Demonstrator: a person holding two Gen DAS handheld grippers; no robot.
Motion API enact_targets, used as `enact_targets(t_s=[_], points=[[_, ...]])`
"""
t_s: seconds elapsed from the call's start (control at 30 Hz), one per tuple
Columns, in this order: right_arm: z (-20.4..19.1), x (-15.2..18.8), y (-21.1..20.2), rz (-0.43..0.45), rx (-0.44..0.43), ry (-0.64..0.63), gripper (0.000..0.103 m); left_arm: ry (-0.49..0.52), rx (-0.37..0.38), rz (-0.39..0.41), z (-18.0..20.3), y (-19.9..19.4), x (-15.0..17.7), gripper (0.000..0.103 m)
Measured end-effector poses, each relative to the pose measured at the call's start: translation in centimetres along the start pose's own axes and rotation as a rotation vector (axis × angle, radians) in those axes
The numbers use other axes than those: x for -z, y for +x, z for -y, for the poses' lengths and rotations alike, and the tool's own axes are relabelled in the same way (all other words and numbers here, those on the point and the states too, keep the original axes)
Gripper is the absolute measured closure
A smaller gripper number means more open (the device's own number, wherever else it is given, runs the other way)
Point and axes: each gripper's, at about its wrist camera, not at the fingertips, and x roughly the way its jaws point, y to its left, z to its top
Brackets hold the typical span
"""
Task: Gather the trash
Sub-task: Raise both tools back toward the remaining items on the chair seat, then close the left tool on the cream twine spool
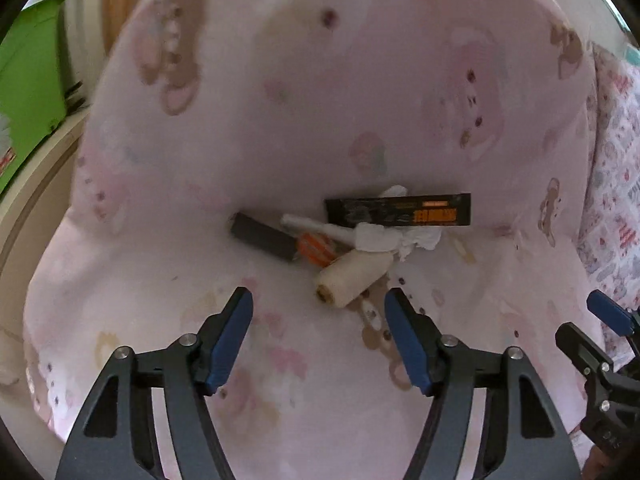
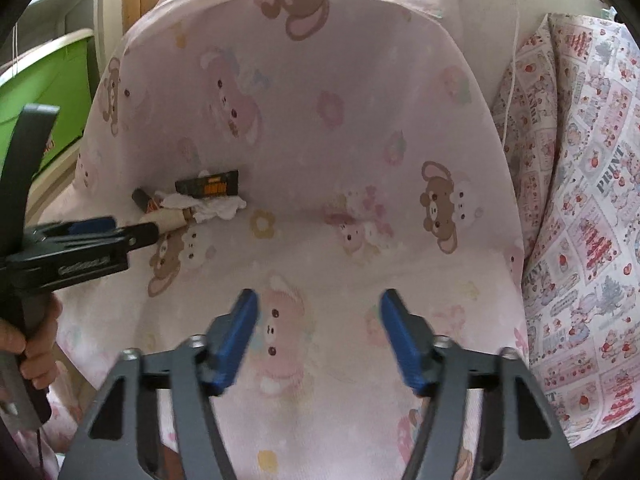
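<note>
A small pile of trash lies on a pink bear-print sheet [image 1: 320, 100]. It holds a black and orange wrapper [image 1: 398, 211], crumpled white tissue [image 1: 394, 238], a cream roll [image 1: 352, 278], a dark grey cylinder [image 1: 262, 236] and an orange scrap [image 1: 316, 246]. My left gripper [image 1: 319, 312] is open and empty just in front of the cream roll. My right gripper [image 2: 319, 312] is open and empty over bare sheet, well right of the pile [image 2: 192, 200]. The left gripper also shows in the right wrist view [image 2: 132, 232], by the pile.
A strawberry-print quilt [image 2: 580, 200] lies along the right. A green box [image 1: 28, 92] and a pale wooden frame [image 1: 36, 184] stand at the left. The pink sheet [image 2: 340, 120] rises behind the pile.
</note>
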Motion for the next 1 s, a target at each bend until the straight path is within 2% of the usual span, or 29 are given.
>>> enact_targets(t_s=[0.03,0.1,0.13,0.2,0.27,0.37,0.47,0.5,0.53,0.6,0.63,0.73,0.77,0.8,0.87,0.9,1.0], points=[[0.1,0.0,0.1,-0.007,-0.009,0.003,0.052,0.015,-0.009,0.008,0.3,0.2,0.0,0.037],[0.3,0.2,0.5,-0.029,-0.018,0.028,0.067,0.056,-0.037,0.060,1.3,0.0,0.0,0.038],[0.4,0.3,0.6,-0.038,-0.008,0.038,0.069,0.071,-0.060,0.069,1.6,0.1,0.0,0.038],[0.7,0.5,0.8,-0.048,0.021,0.056,0.077,0.075,-0.110,0.065,2.0,0.5,0.0,0.052],[0.9,0.5,0.8,-0.044,0.029,0.071,0.081,0.071,-0.087,0.057,2.1,0.9,0.0,0.054],[1.3,0.4,0.7,-0.040,0.012,0.089,0.081,0.071,-0.058,0.062,2.3,1.1,0.0,0.056],[1.3,0.3,0.8,-0.050,0.019,0.075,0.081,0.075,0.020,0.003,2.5,1.8,-0.2,0.056],[1.4,0.2,0.8,-0.052,0.023,0.073,0.081,0.074,0.023,0.003,2.4,1.9,-0.5,0.057],[1.4,0.2,0.8,-0.050,0.028,0.076,0.081,0.071,0.023,0.001,2.3,1.9,-0.5,0.059],[1.6,0.2,0.9,-0.051,0.035,0.083,0.080,0.064,0.033,-0.009,2.1,1.7,-0.6,0.076],[1.6,0.1,0.9,-0.053,0.035,0.084,0.080,0.057,0.052,-0.016,1.9,1.6,-0.5,0.077],[1.8,0.1,1.0,-0.056,0.047,0.090,0.074,0.004,0.069,-0.012,0.5,0.3,-0.2,0.077],[1.9,0.1,0.9,-0.052,0.051,0.093,0.067,-0.006,0.077,-0.016,0.1,-0.3,0.0,0.077],[1.9,0.0,0.8,-0.046,0.057,0.098,0.056,-0.009,0.075,-0.028,-0.2,-0.9,0.1,0.077],[2.0,-0.1,0.3,-0.017,0.061,0.112,0.040,0.013,0.024,-0.052,-0.2,-2.0,0.5,0.077],[2.0,-0.2,0.1,-0.001,0.055,0.118,0.035,0.027,0.000,-0.050,-0.1,-2.9,0.8,0.077],[1.8,-0.9,-0.6,0.041,-0.007,0.133,0.035,0.012,-0.020,-0.020,-0.6,-5.6,1.0,0.077]])
